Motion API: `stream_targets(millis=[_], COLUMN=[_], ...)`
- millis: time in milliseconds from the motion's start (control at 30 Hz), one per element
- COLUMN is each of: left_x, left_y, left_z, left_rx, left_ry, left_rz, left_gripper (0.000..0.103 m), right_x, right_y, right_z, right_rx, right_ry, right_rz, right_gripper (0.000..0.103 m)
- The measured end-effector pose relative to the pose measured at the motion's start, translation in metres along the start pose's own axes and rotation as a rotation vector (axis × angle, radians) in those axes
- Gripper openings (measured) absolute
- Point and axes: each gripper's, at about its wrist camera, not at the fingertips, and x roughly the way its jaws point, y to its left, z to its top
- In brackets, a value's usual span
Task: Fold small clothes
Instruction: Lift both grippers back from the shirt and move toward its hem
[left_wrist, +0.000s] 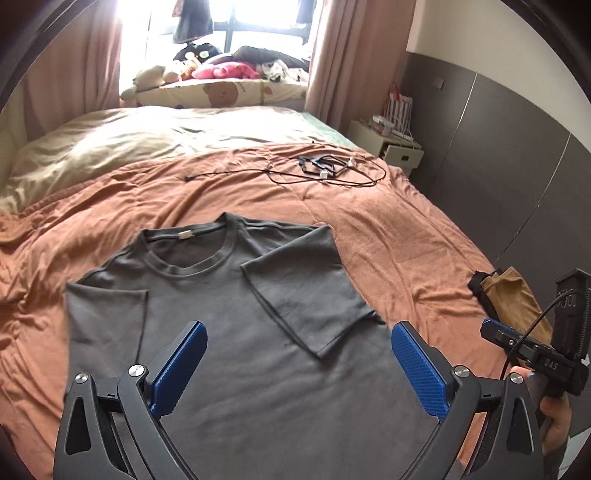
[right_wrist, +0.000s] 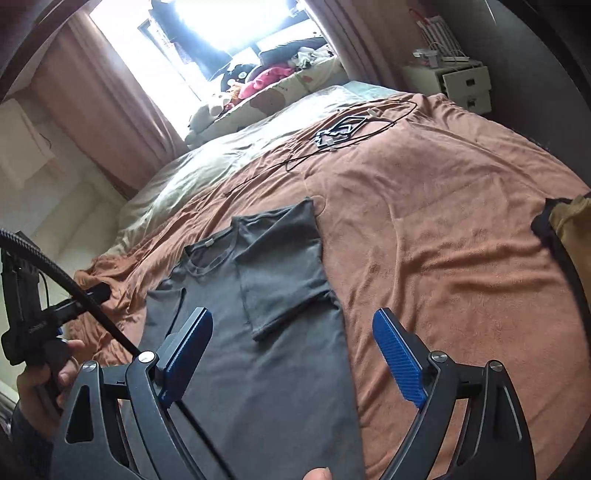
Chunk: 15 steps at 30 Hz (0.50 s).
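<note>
Soft grey T-shirt (left_wrist: 236, 354) lies limp on the bed (left_wrist: 388, 229); both grippers (left_wrist: 295, 354) (right_wrist: 291, 354) gape empty, best pinching its hem corners.

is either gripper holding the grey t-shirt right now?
No. Left gripper and right gripper both hang open above the grey t-shirt.

A home bedroom: a wide bed (left_wrist: 369, 221) with a rust-coloured blanket (left_wrist: 406, 236), pink curtains (left_wrist: 332, 55) at a bright window (left_wrist: 258, 18), stuffed toys (left_wrist: 221, 68) on the sill, a bedside cabinet (left_wrist: 388, 142).
</note>
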Motion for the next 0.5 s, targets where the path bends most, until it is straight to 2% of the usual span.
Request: stream_targets(millis=[167, 300, 500], left_x=[-0.057, -0.104, -0.169], left_y=[0.019, 0.039, 0.065], left_z=[-0.032, -0.065, -0.109], left_rx=[-0.021, -0.054, -0.107], left_ry=[-0.046, -0.090, -0.148], left_rz=[0.019, 0.035, 0.095], left_gripper=[0.101, 0.101, 0.101], right_x=[-0.036, -0.064, -0.098], right_y=[0.017, 0.041, 0.070], right_z=[-0.030, -0.054, -0.075], right_rx=[-0.048, -0.141, -0.221], right_ry=[-0.048, -0.078, -0.064], right_rz=[-0.038, -0.012, -0.083], right_gripper=[0.088, 0.088, 0.088])
